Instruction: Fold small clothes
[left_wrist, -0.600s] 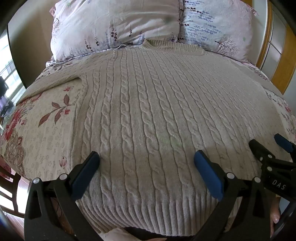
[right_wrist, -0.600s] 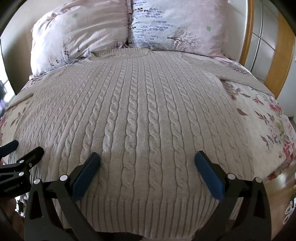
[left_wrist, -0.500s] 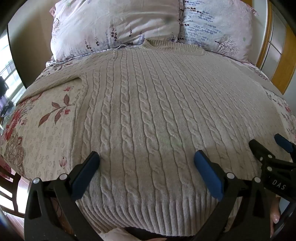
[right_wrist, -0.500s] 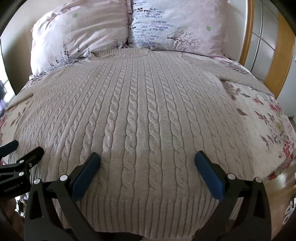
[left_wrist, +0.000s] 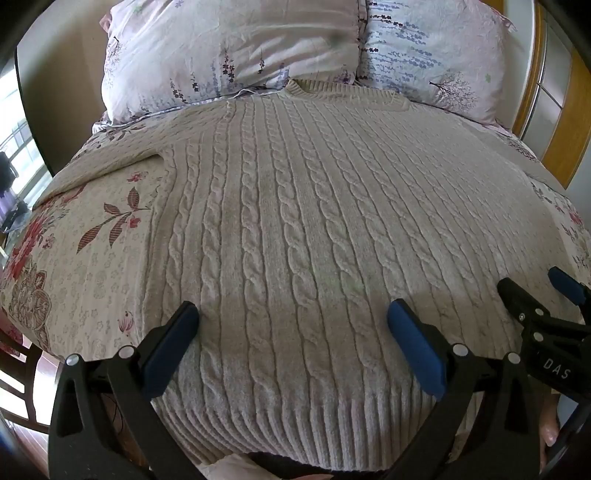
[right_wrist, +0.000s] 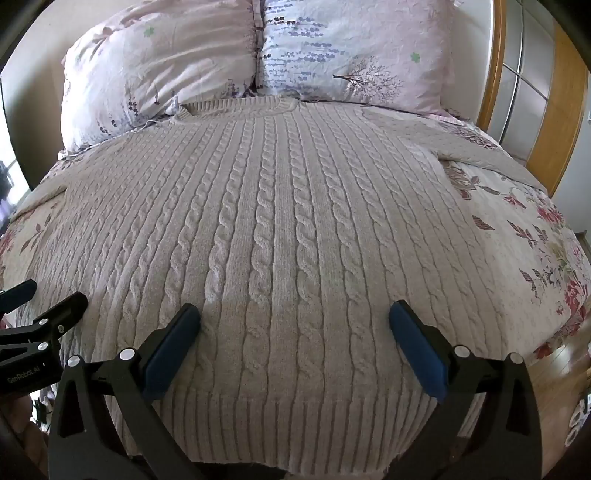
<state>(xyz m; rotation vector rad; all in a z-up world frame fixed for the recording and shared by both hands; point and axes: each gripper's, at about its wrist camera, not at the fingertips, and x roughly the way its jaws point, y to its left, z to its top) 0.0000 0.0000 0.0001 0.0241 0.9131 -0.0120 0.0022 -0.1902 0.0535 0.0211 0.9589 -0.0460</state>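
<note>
Above the ribbed hem, the left gripper (left_wrist: 291, 332) and right gripper (right_wrist: 293, 330) hover side by side, level, jaws spread wide, grasping nothing. Beneath them the sweater (left_wrist: 295, 206) lies flat on the floral bedspread (left_wrist: 92, 251), its collar touching the pillows (right_wrist: 258, 51).

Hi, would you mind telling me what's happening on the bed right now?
A person holds a gripper in each hand above a beige cable-knit sweater spread flat on the floral bedspread, collar toward the pillows. The left gripper and right gripper hang open side by side near the ribbed hem, gripping nothing. No fold has been made yet.
</note>
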